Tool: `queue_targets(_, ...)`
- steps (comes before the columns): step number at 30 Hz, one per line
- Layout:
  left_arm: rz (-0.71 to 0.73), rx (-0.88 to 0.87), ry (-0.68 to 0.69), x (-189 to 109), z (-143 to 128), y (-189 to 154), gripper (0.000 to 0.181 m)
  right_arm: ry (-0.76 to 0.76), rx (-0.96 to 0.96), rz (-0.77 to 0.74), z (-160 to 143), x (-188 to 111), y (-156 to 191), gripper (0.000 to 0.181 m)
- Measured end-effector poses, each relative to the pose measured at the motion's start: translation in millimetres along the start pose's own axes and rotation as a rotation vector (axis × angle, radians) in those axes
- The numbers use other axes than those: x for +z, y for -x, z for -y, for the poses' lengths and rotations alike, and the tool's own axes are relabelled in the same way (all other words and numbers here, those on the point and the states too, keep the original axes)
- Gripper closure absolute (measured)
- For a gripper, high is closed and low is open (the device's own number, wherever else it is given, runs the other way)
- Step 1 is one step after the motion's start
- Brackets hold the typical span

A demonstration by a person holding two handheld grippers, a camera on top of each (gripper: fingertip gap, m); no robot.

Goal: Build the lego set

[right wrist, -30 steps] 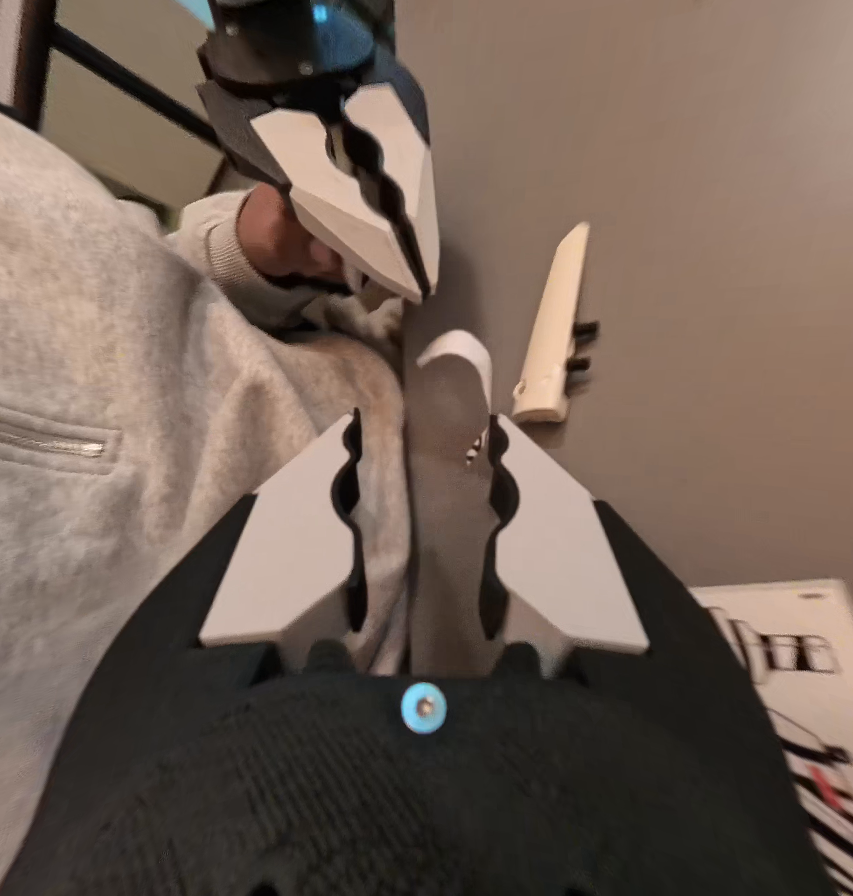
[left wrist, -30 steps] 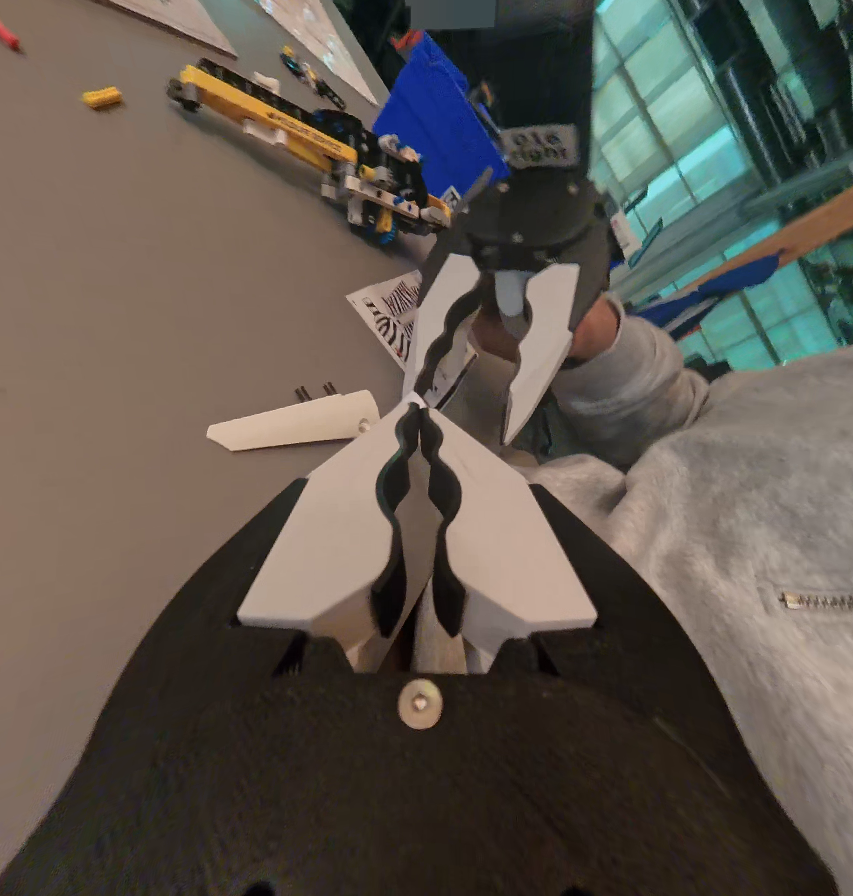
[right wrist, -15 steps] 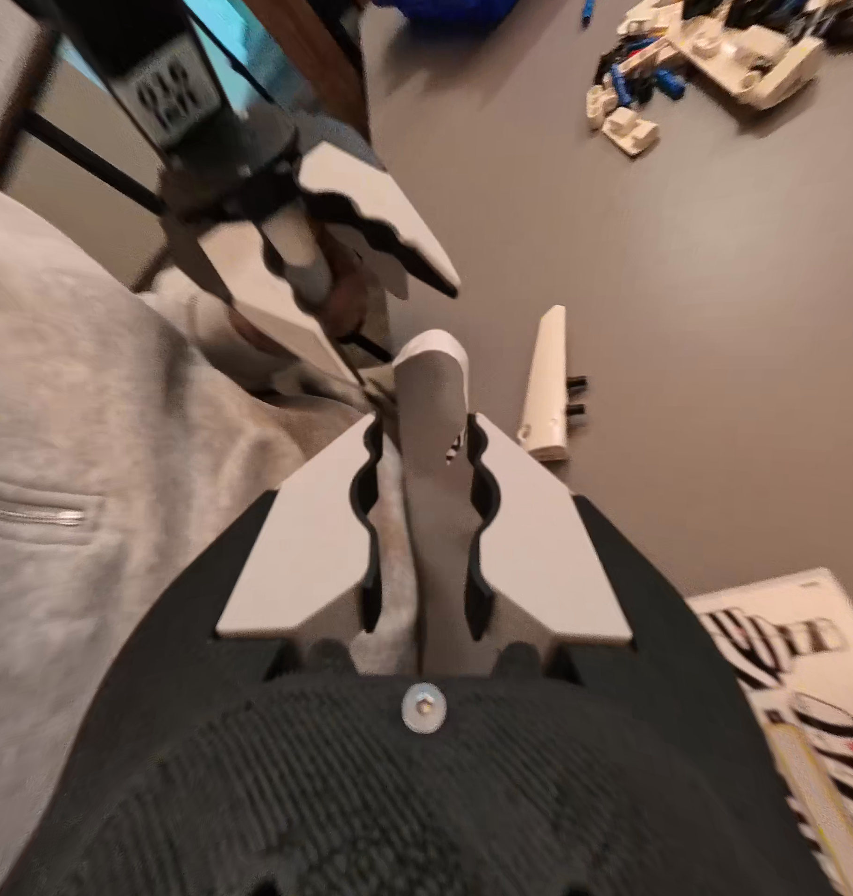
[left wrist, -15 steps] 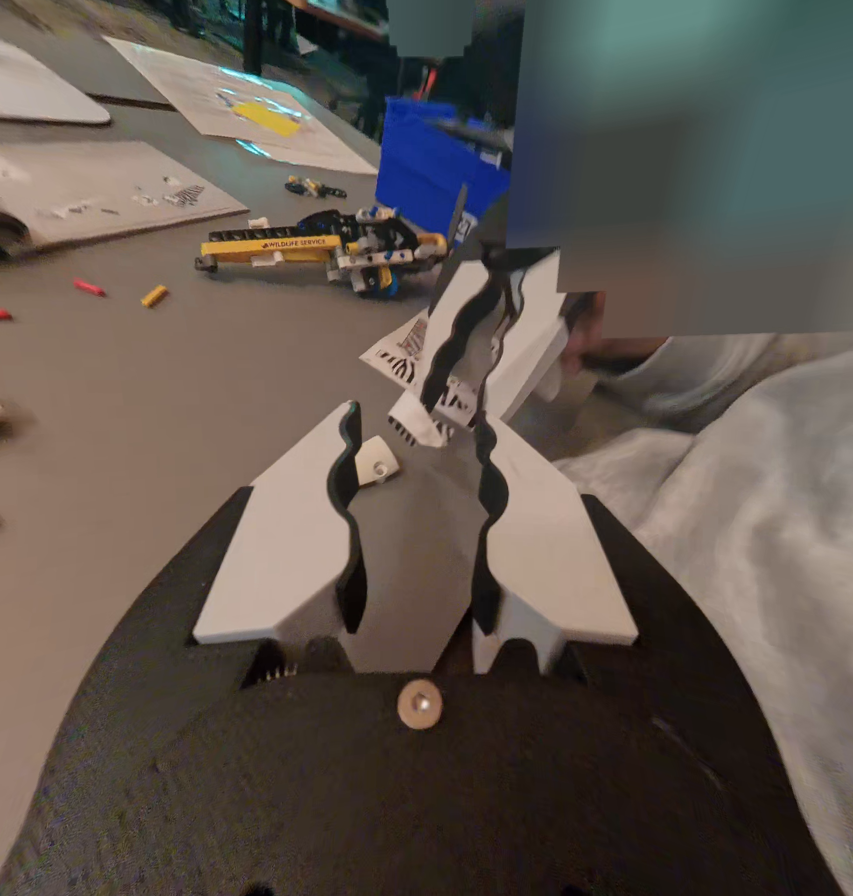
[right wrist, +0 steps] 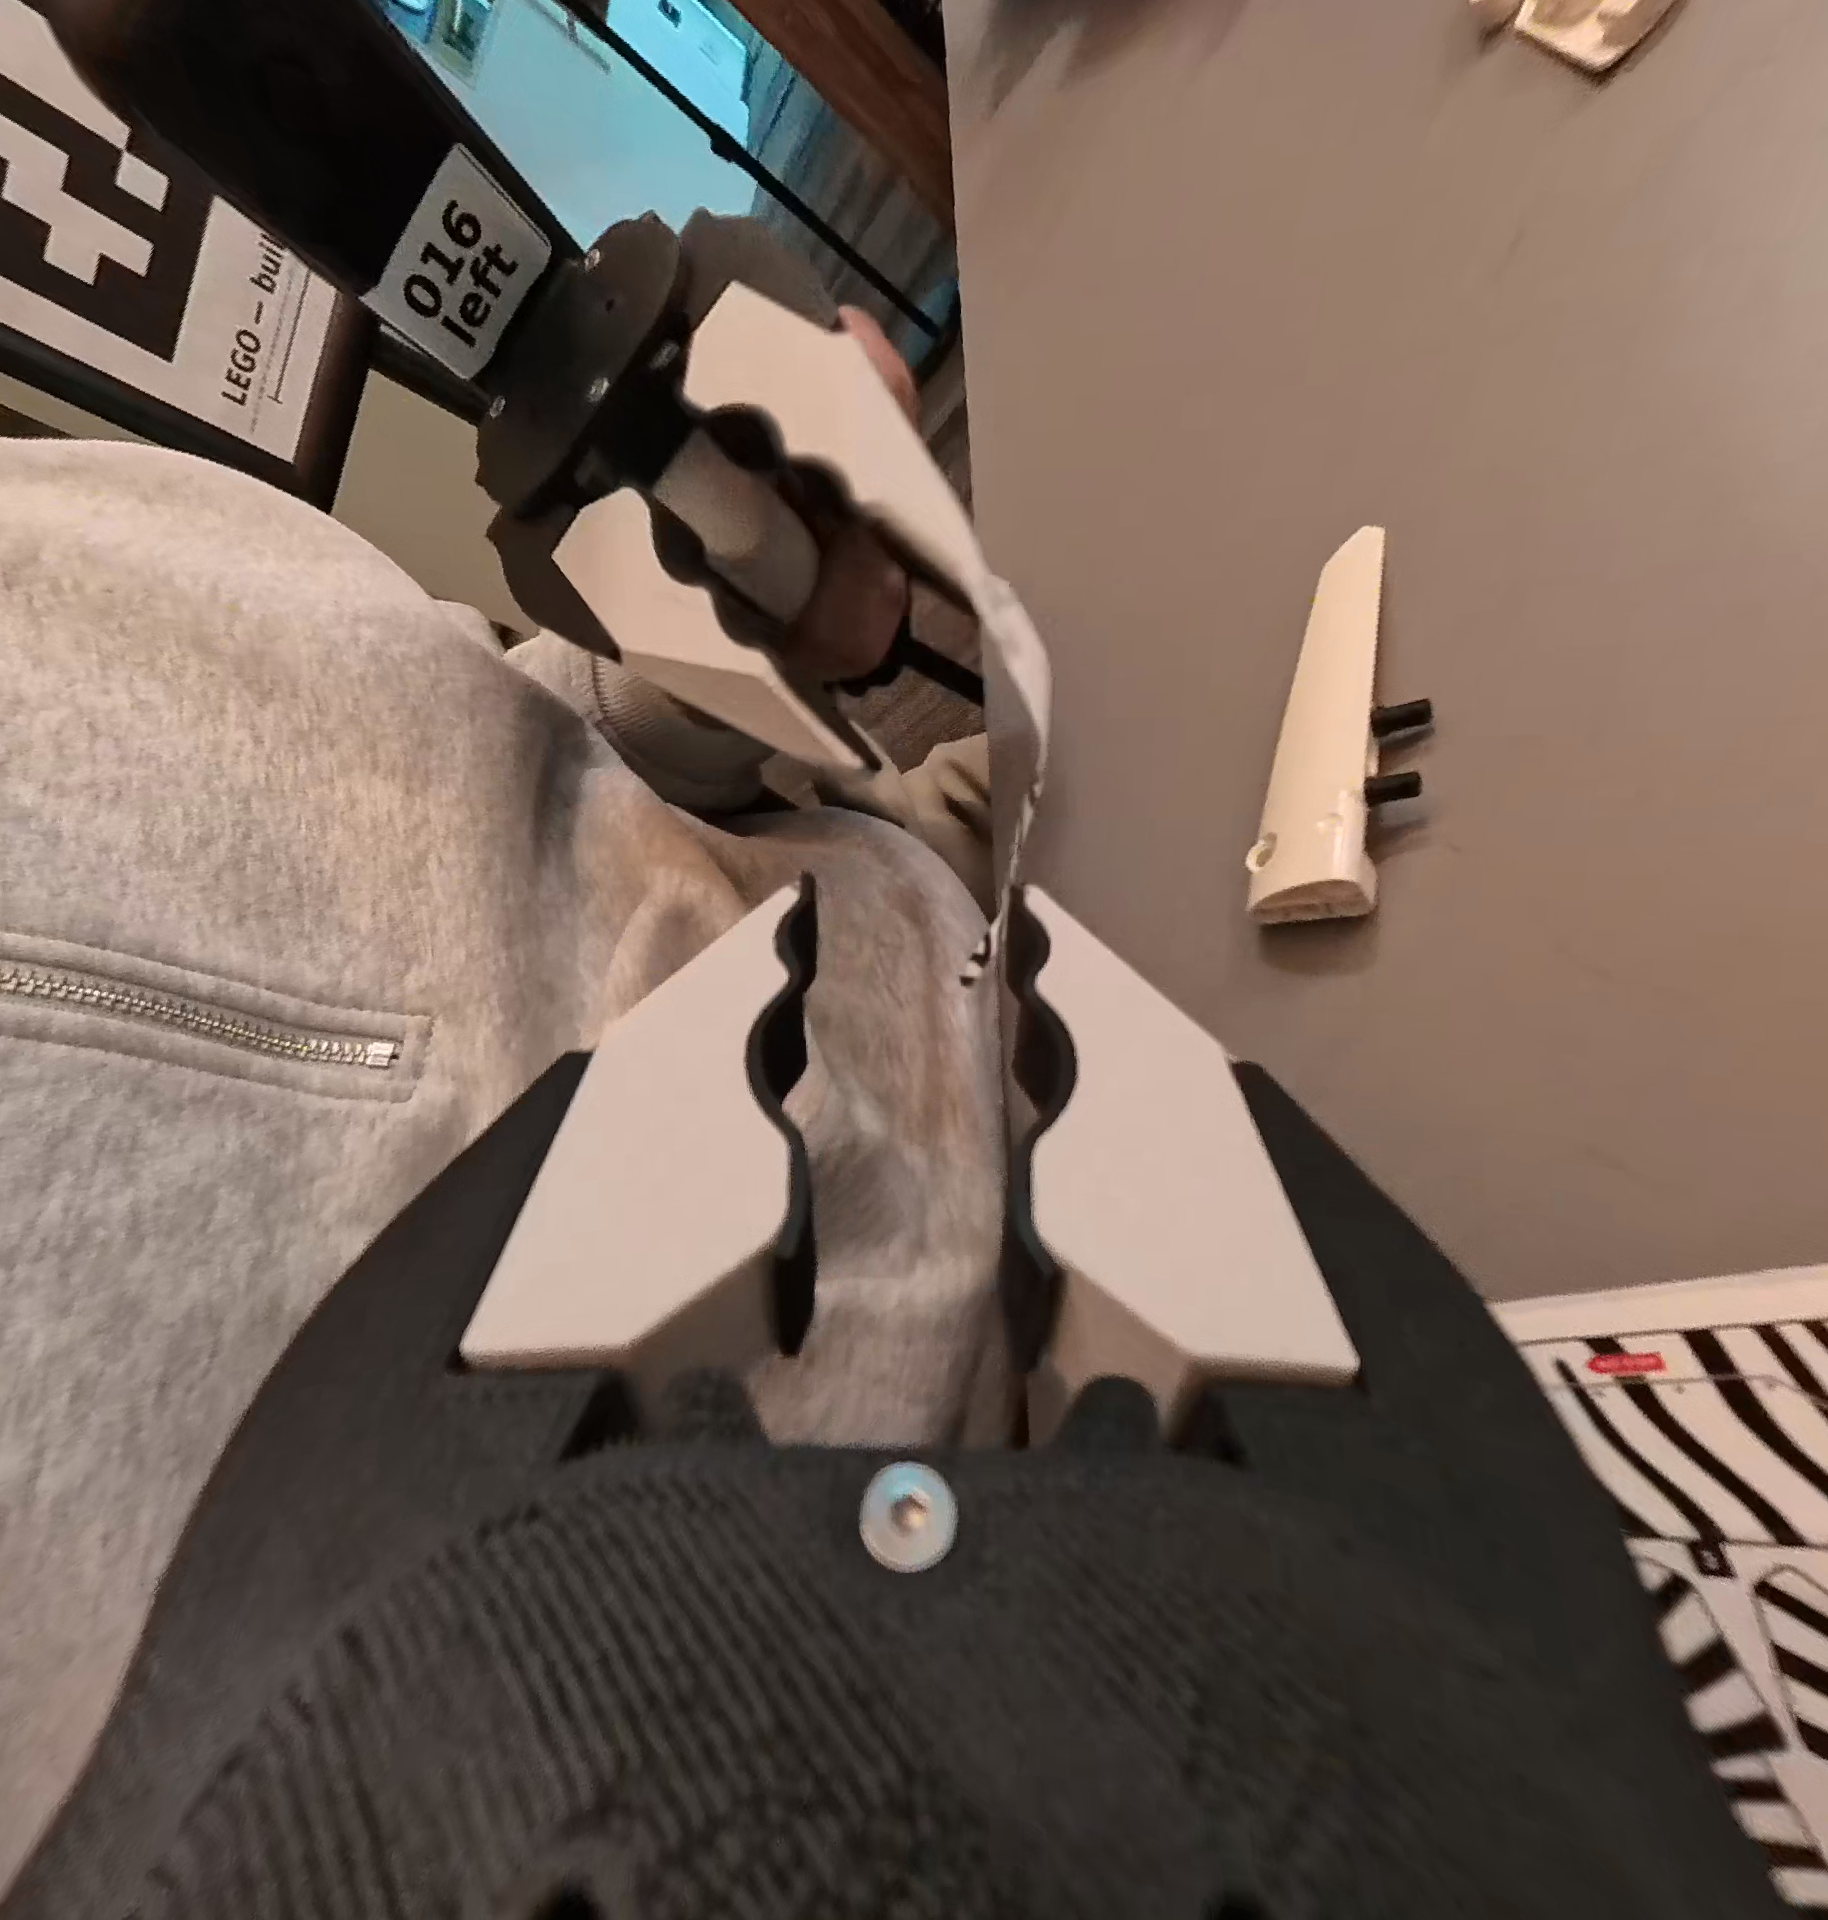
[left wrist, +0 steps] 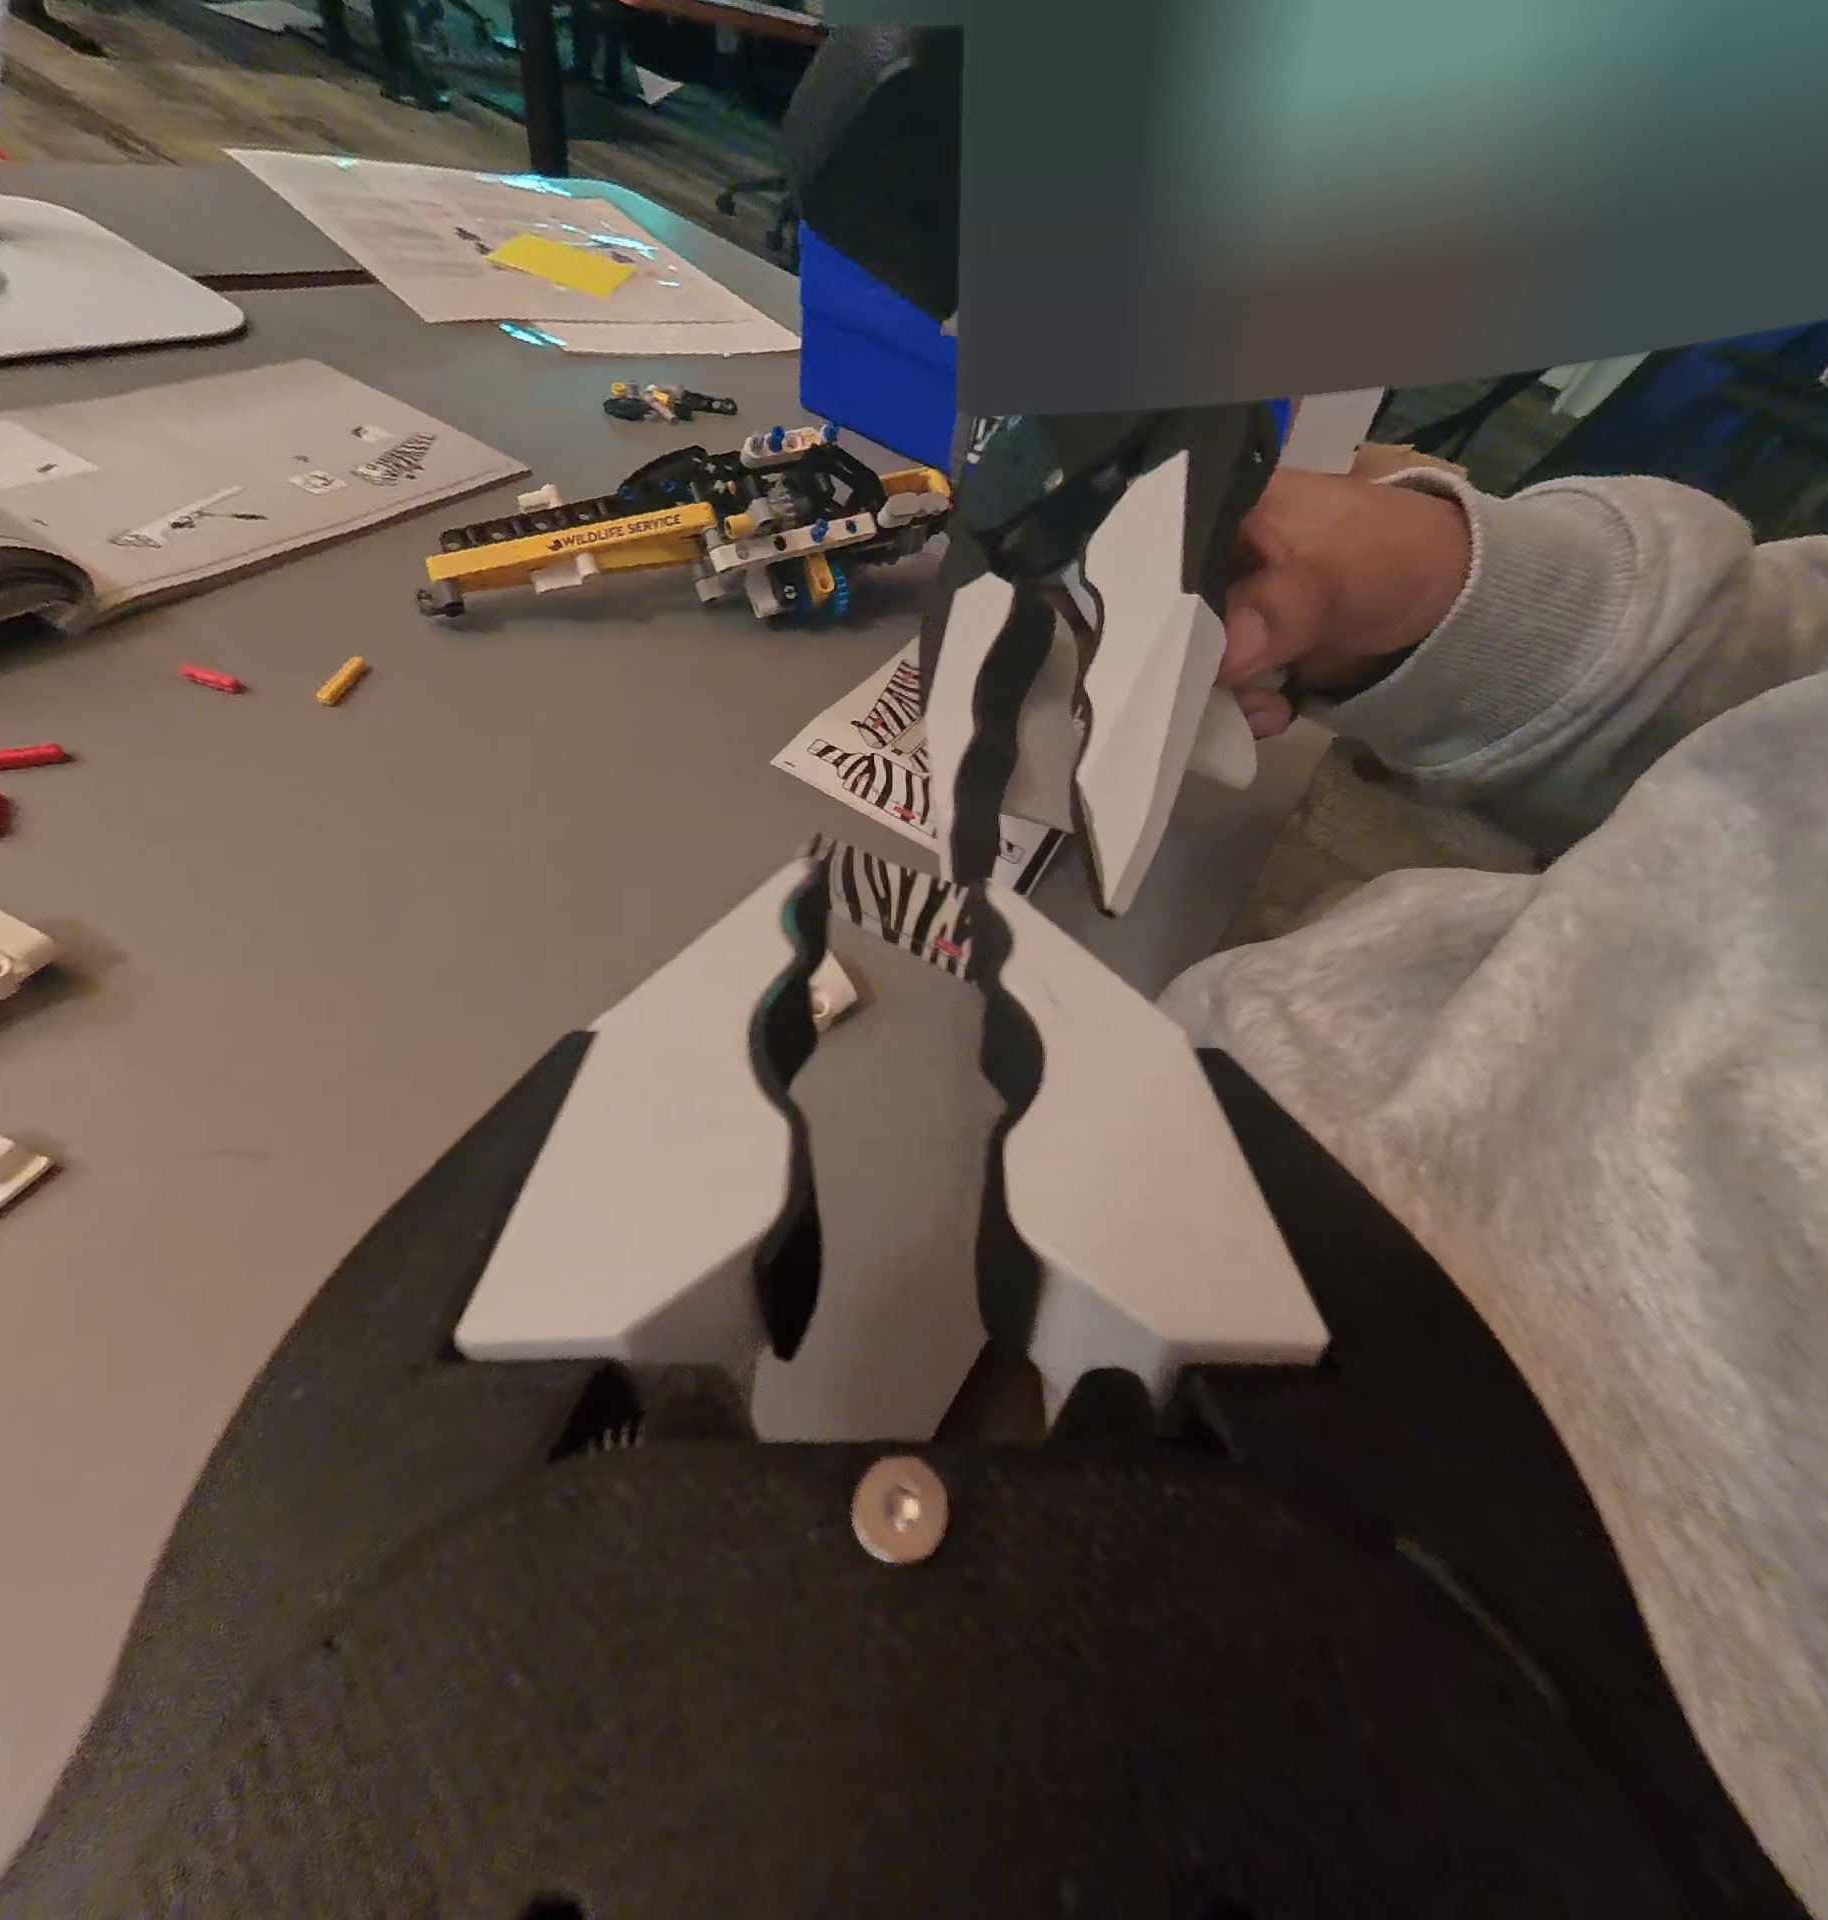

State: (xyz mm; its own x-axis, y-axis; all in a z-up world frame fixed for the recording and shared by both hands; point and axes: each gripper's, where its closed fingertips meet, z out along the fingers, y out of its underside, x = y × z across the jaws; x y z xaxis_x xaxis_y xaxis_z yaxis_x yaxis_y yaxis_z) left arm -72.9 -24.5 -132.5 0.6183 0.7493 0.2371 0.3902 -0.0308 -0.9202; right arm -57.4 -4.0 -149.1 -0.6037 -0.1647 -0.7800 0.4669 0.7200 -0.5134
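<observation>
Both grippers released, jaws apart: left gripper (left wrist: pixel 894 904), right gripper (right wrist: pixel 910 904). Zebra sticker (left wrist: pixel 905 904) stands at the left gripper's tips; whether it touches either gripper, cannot tell. Yellow model (left wrist: pixel 681 540) lies on table (left wrist: pixel 422 935) beyond the sticker, white panel (right wrist: pixel 1320 727) beside it.

Printed label on yellow beam (left wrist: pixel 577 540)

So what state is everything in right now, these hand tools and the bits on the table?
left tool: open
right tool: open
zebra sticker: off its sheet, raised between the two tools' tips, lying along one right finger; what holds it is unclear
lego model: partly built, lying on the table
white panel: lying loose on the table, two black pins fitted
instruction booklet: open
</observation>
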Motion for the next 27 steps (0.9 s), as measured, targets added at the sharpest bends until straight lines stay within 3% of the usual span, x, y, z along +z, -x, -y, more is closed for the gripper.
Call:
queue_targets(2,0.003,0.019,0.015,2.8,-2.1,-0.5,0.148,0.016,0.013,0.018,-2.7,1.4,1.8,0.147)
queue_targets(6,0.058,0.057,0.046,6.3,-6.6,5.7,0.148,0.048,0.027,0.052,-7.3,3.1,6.2,0.149)
queue_targets(14,0.022,-0.051,0.017,2.9,-5.5,10.5,0.149,0.074,0.027,0.063,-11.0,1.2,8.2,0.150)
queue_targets(18,-0.070,-0.073,0.023,1.9,-5.8,-0.9,0.181,0.083,0.019,0.066,-12.3,1.1,8.9,0.150)
queue_targets(19,-0.095,-0.082,0.034,2.3,-7.5,-3.8,0.181,0.080,0.016,0.065,-11.9,0.7,8.4,0.150)
queue_targets(24,-0.150,-0.270,0.058,1.4,-11.9,-2.9,0.181,0.007,-0.040,-0.010,-5.5,-5.3,-8.3,0.133)
queue_targets(27,-0.239,-0.454,-0.023,-6.9,-2.7,-3.4,0.181,-0.124,-0.098,0.007,8.1,-13.8,-3.9,0.136)
